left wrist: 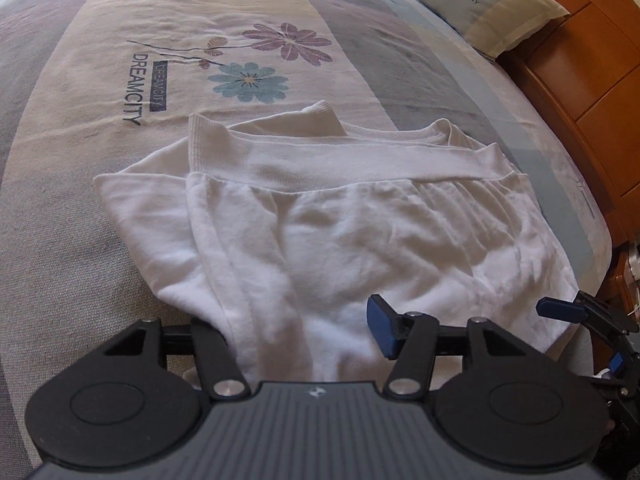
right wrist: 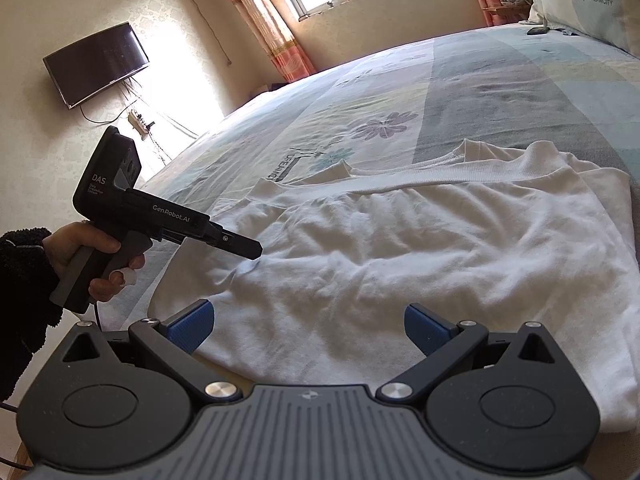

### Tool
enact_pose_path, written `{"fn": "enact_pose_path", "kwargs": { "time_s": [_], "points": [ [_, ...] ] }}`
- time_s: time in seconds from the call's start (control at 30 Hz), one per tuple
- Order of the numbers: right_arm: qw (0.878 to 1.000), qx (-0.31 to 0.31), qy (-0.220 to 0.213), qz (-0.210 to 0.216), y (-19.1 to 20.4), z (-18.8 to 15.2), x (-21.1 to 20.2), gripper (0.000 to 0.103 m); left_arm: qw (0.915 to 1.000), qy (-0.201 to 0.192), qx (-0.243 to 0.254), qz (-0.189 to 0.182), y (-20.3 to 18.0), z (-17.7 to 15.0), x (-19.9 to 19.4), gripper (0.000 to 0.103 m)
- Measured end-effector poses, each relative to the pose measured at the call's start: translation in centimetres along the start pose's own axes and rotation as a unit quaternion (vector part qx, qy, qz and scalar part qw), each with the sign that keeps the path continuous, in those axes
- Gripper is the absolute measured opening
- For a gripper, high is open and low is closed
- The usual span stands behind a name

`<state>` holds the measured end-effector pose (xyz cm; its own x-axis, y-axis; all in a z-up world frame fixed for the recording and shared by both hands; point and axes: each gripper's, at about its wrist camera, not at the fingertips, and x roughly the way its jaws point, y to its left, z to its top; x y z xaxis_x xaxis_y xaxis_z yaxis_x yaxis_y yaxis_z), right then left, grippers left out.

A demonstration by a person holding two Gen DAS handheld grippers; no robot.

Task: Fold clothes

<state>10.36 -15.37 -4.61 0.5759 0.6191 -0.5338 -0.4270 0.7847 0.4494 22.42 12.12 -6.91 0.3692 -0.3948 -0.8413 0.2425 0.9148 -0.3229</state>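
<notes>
A white sweatshirt [right wrist: 420, 248] lies folded on the floral bedspread [left wrist: 248, 32]. The right gripper [right wrist: 310, 330] hovers over its near edge, jaws spread and empty. The left gripper [left wrist: 304, 332] stands partly spread above the sweatshirt, its left finger hidden by cloth; contact cannot be determined.

Both tongs, left [right wrist: 256, 249] and right [right wrist: 310, 330], parted and angled downward, nothing clamped.
</notes>
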Motion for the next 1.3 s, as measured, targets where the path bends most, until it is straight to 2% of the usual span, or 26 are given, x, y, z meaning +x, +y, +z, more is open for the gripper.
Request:
{"fn": "enact_pose_path", "kwargs": {
  "time_s": [0.07, 0.13, 0.23, 0.33, 0.47, 0.57, 0.8, 0.97, 1.07, 1.2, 1.3],
  "points": [
    [1.0, 0.003, -0.003, 0.0, -0.2, 0.1, -0.2, 0.103, 0.9992, -0.004, -0.033, -0.023, 1.3, 0.0, -0.2, 0.054],
    [1.0, 0.006, -0.006, -0.002, -0.5, 0.2, -0.4, 0.103, 0.9952, -0.01, -0.08, -0.055, 3.2, -0.2, -0.4, 0.046],
    [1.0, 0.008, -0.006, -0.005, -0.9, 0.3, -0.5, 0.103, 0.9857, -0.023, -0.144, -0.084, 6.3, -1.2, -0.4, 0.018],
    [1.0, 0.003, -0.014, -0.01, -0.9, 1.0, -0.3, 0.103, 0.9855, -0.038, -0.139, -0.089, 6.5, -1.7, -0.4, 0.018],
    [0.999, 0.012, -0.032, -0.009, -0.8, 3.2, 1.1, 0.103, 0.9929, -0.043, -0.094, -0.06, 5.0, -1.3, -0.5, 0.018],
    [0.999, 0.029, -0.035, -0.012, -0.2, 4.8, 3.2, 0.103, 0.9946, -0.044, -0.079, -0.052, 4.7, -1.2, -0.6, 0.018],
    [0.997, 0.077, -0.016, 0.0, -0.3, 5.6, 9.2, 0.103, 0.9927, -0.057, -0.081, -0.068, 5.3, -1.8, -0.5, 0.018],
    [0.994, 0.098, -0.037, -0.033, -1.5, 7.1, 12.5, 0.103, 0.9917, -0.061, -0.086, -0.073, 5.5, -1.9, -0.5, 0.018],
    [0.994, 0.097, -0.041, -0.04, -1.9, 8.6, 14.0, 0.103, 0.9918, -0.061, -0.086, -0.073, 5.5, -1.9, -0.5, 0.018],
    [0.994, 0.095, -0.033, -0.045, -1.3, 9.1, 13.4, 0.103, 0.9914, -0.064, -0.086, -0.074, 5.5, -2.0, -0.4, 0.018],
    [0.993, 0.11, -0.01, -0.045, -0.3, 7.3, 11.1, 0.103, 0.9916, -0.069, -0.083, -0.071, 5.3, -2.1, -0.4, 0.018]
  ]
}}
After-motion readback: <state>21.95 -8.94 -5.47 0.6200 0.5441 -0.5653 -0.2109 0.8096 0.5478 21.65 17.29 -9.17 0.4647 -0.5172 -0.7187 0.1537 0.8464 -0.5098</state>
